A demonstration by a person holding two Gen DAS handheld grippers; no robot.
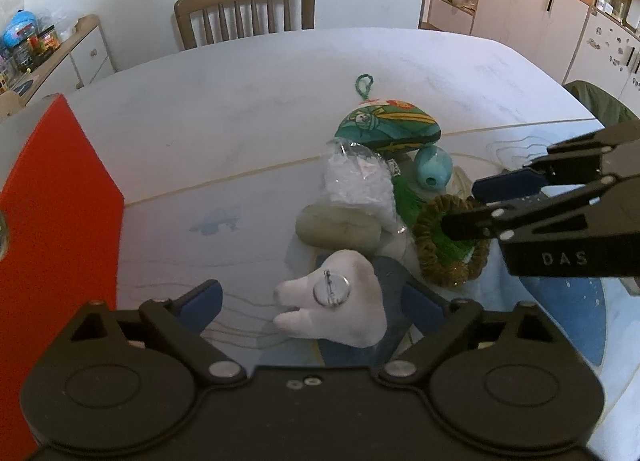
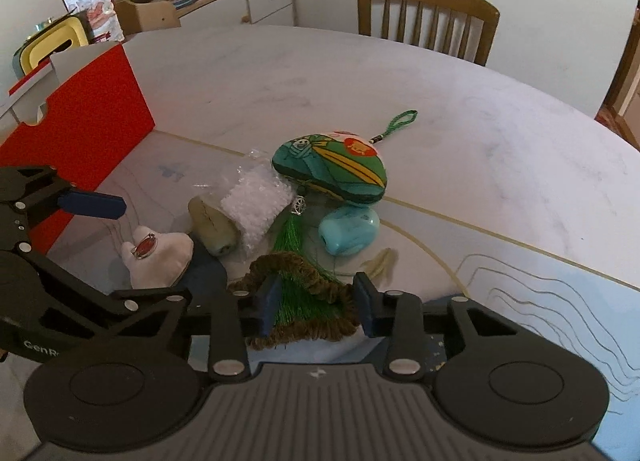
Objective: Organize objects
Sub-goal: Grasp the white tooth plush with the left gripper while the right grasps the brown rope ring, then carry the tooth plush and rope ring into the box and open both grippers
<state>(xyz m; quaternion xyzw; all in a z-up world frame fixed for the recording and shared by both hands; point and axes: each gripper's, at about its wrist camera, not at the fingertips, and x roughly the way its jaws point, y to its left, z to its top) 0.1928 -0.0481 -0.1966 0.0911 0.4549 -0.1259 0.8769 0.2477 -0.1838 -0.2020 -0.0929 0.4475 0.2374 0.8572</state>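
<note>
Toys are lying heaped mid-table beside the red box (image 2: 80,129), and the right gripper (image 2: 316,307), fingers apart, is straddling the brown ring (image 2: 304,325), seemingly untouched, while the open left gripper (image 1: 312,301) is flanking the white plush (image 1: 340,301); squeezing squarely matters.

From my end: the white tooth-shaped plush (image 1: 340,313) looks like soft matt cloth, the brown fuzzy ring (image 2: 304,297) rough and fibrous, the turquoise blob (image 2: 350,231) smooth glossy plastic, the clear crinkly bag (image 2: 256,201) shiny film.
</note>
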